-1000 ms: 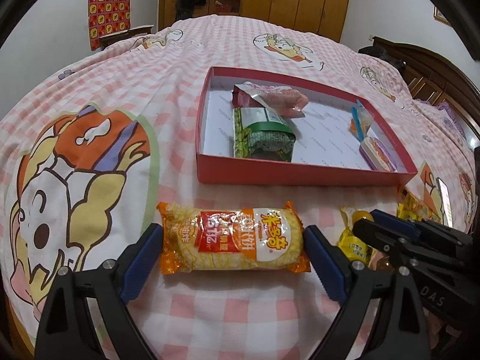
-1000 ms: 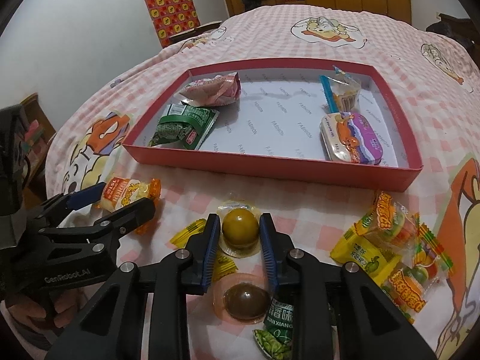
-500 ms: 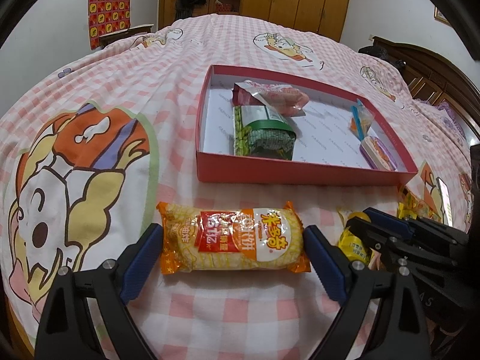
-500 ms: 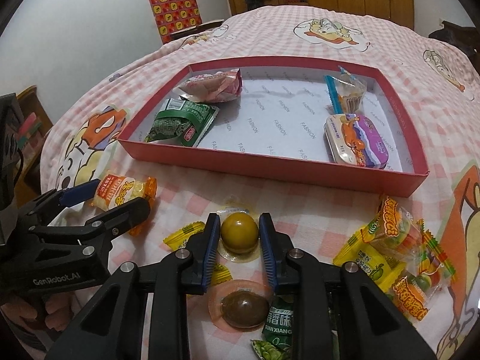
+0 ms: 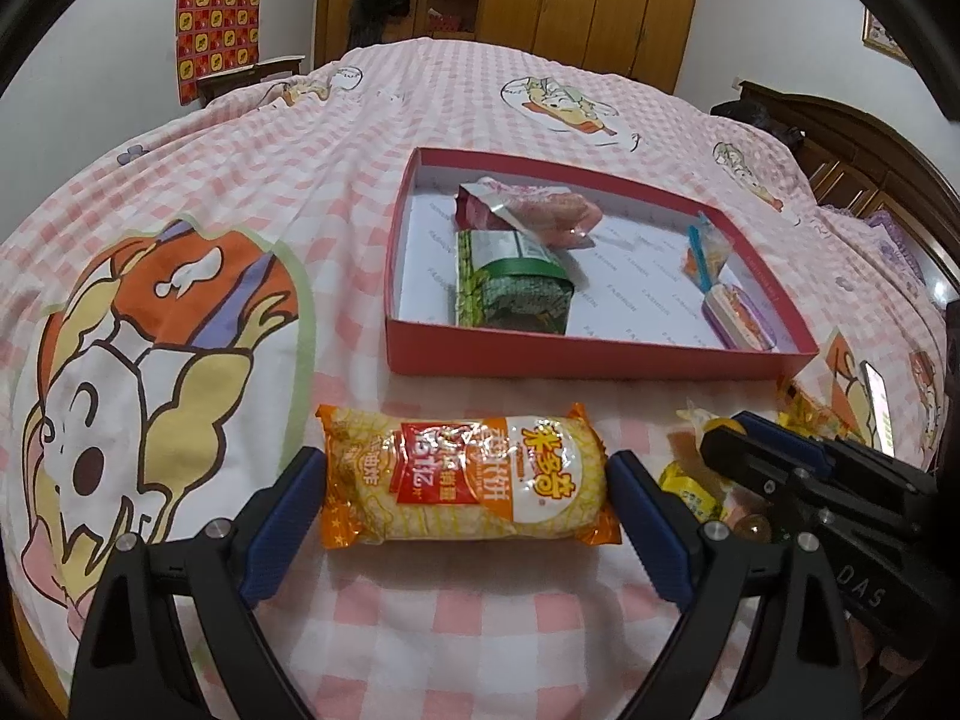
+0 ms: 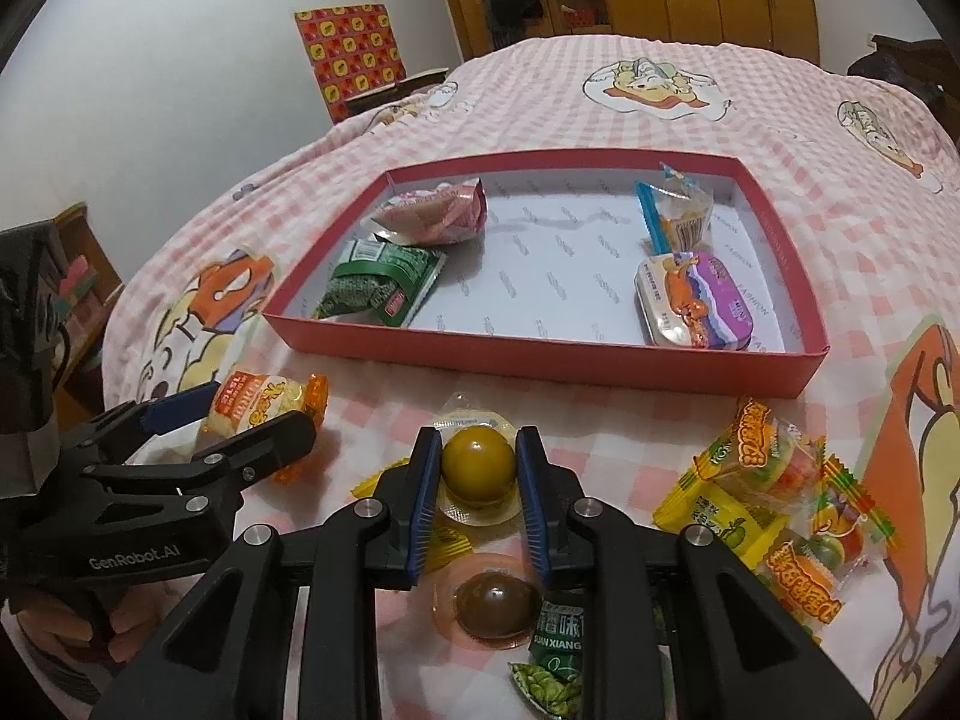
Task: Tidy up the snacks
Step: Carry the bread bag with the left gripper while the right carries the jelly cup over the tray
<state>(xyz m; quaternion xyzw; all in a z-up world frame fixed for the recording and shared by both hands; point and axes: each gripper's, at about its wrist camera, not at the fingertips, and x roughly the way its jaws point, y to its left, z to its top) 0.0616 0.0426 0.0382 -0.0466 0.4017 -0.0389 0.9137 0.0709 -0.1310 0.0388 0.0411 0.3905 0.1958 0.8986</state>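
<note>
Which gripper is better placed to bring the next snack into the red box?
Right. The right gripper is shut on the yellow jelly cup; the left gripper only straddles the rice cracker pack, open.

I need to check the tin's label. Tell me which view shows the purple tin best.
The right wrist view: the purple tin lies lid-up in the red box, its whole top visible. In the left wrist view it is small, edge-on against the box's right wall.

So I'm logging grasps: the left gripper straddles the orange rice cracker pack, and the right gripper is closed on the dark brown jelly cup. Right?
Not quite. In the right wrist view the right gripper is closed on the yellow jelly cup; the dark brown jelly cup lies loose nearer the camera. The left gripper does straddle the orange rice cracker pack.
</note>
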